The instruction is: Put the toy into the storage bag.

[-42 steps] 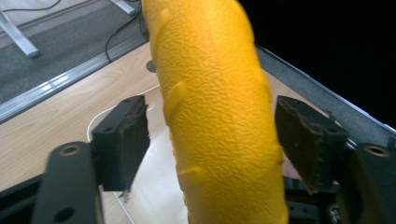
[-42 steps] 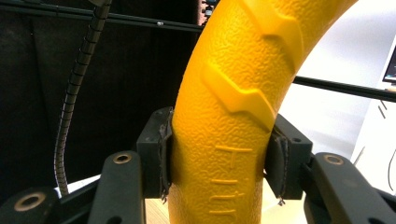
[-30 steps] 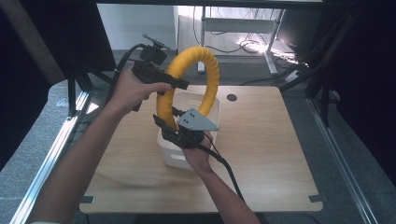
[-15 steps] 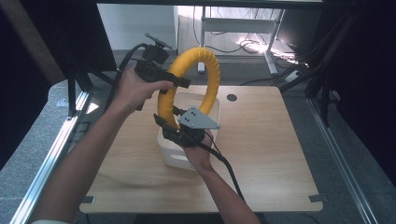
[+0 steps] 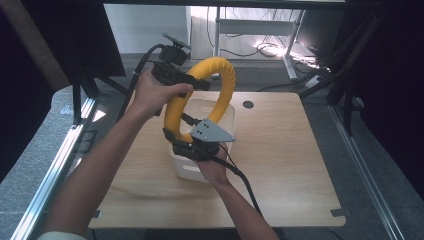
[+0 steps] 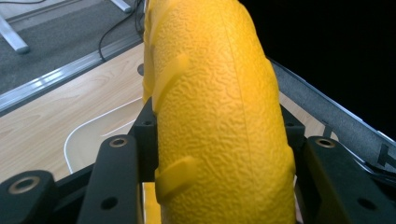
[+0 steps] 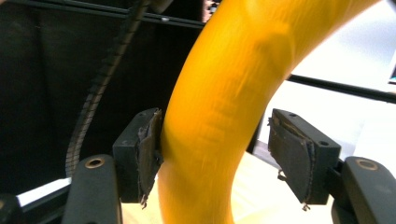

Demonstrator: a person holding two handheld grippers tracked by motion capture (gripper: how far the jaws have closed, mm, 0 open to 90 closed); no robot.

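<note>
A yellow ring [image 5: 215, 87] stands upright above a white bin [image 5: 200, 150] on the wooden worktop [image 5: 290, 165]. The left gripper [image 5: 187, 82] clamps its fingers [image 6: 116, 177] on the ring's upper arc. The right gripper [image 5: 187, 145] sits at the lower arc: one pad touches, the other stands apart, so it seems open. Grey floor [image 5: 370, 160] and dark curtains [image 5: 395, 75] surround the worktop.
</note>
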